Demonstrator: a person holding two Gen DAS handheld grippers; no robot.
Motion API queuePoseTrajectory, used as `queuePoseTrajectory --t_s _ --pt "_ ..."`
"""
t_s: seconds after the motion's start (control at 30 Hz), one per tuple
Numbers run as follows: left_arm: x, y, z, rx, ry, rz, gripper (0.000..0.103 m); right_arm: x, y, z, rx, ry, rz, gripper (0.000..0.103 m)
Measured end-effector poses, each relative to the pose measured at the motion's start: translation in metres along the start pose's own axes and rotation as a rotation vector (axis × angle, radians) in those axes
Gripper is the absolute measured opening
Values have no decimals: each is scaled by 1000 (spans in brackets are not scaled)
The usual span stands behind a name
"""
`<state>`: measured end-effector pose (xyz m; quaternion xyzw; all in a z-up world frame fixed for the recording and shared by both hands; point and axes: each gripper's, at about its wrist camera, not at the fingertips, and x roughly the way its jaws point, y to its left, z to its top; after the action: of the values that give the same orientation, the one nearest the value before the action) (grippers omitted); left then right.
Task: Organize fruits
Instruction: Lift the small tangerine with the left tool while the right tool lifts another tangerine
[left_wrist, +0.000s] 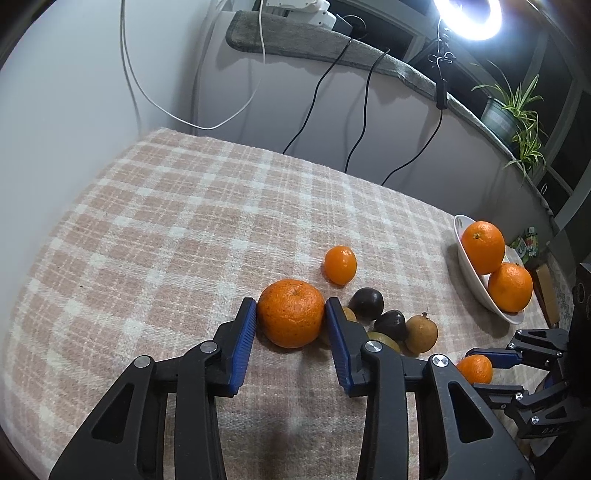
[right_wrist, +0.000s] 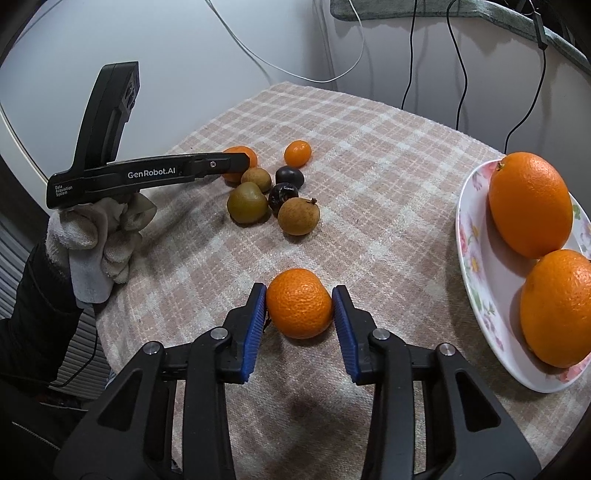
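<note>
1. Two grippers are down on the checked tablecloth (left_wrist: 166, 221).
2. I have my left gripper (left_wrist: 291, 314) clenched on a large mandarin (left_wrist: 291, 314), blue pads pressing both its sides, the fruit resting on the cloth.
3. I have my right gripper (right_wrist: 299, 304) grasping a smaller mandarin (right_wrist: 299, 303), also on the cloth.
4. Beside the left one lies a cluster of brown and dark fruits (right_wrist: 273, 195) and a kumquat (right_wrist: 297, 153).
5. At right, a flowered plate (right_wrist: 476, 258) holds two oranges (right_wrist: 530, 205).
</note>
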<state>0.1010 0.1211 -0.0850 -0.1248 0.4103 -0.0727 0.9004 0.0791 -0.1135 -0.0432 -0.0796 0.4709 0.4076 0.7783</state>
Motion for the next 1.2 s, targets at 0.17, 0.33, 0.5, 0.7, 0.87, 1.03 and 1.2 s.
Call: queuePoseTrajectory --t_s 0.17,0.33,0.5,0.7,0.87,1.03,1.2 --pt "-4 -1 0 -5 -7 -5 36 -3 -1 0 10 -13 7 38" --pt "-12 -7 1 -1 -23 -14 36 -12 -3 -1 16 -36 12 37" --pt "-18 -18 2 15 -36 -23 36 -25 -6 -3 23 -62 13 37" --pt "-23 -38 3 46 -45 -54 36 -45 -14 -8 34 -97 3 37" --pt "-23 -61 4 78 -51 -93 36 -62 -26 -11 52 -127 -19 37" --pt "-20 -85 7 105 -52 -135 36 -80 -38 -15 73 -158 -46 37" --pt "-14 -107 5 129 -42 -171 36 -94 -52 -19 93 -180 -78 37"
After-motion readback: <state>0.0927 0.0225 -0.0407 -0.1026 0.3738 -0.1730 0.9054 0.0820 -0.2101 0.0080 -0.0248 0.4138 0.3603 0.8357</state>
